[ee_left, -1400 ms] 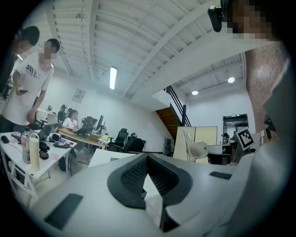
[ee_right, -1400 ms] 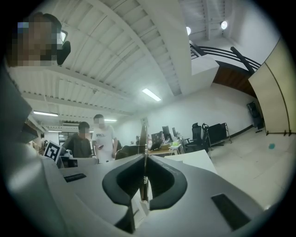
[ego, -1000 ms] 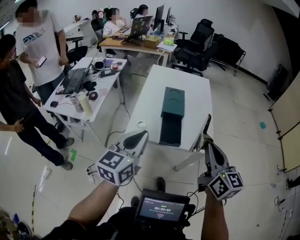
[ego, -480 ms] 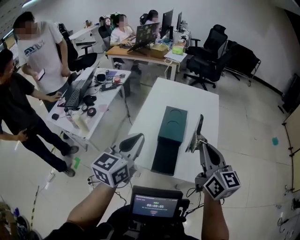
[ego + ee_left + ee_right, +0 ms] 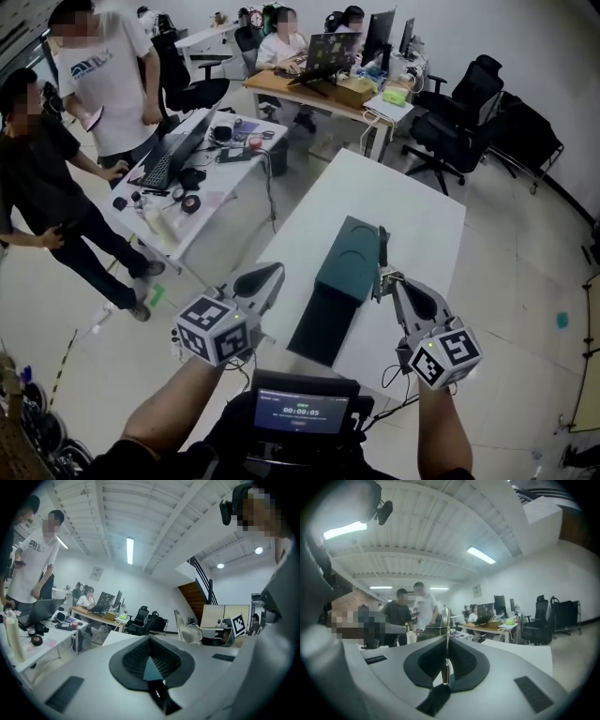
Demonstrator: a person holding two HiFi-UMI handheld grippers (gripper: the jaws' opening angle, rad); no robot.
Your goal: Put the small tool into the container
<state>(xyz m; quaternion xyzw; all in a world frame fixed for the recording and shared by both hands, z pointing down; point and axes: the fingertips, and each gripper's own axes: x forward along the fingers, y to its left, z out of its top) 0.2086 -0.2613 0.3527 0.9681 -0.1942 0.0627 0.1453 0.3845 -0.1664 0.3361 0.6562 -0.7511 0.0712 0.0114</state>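
A dark green container (image 5: 348, 254) lies lengthwise on the white table (image 5: 422, 225), with a darker part (image 5: 319, 328) drawn out toward me. My right gripper (image 5: 385, 279) is shut on the small tool (image 5: 382, 247), a thin dark flat bar that sticks up beyond the jaws just right of the container's edge. In the right gripper view the tool (image 5: 446, 618) shows edge-on, clamped between the pads of the right gripper (image 5: 446, 644). My left gripper (image 5: 268, 276) hovers at the table's near left edge, its jaws together with nothing in them. The left gripper (image 5: 150, 643) shows the same in its own view.
Two people stand at the left beside a cluttered desk (image 5: 183, 178) with a laptop and keyboard. More people sit at a far desk (image 5: 323, 84). Black office chairs (image 5: 469, 112) stand at the back right. A small screen (image 5: 305, 411) hangs at my chest.
Both grippers have come forward over the table. The right one carried the tool up alongside the container's right edge. The left one reached the table's near left edge.
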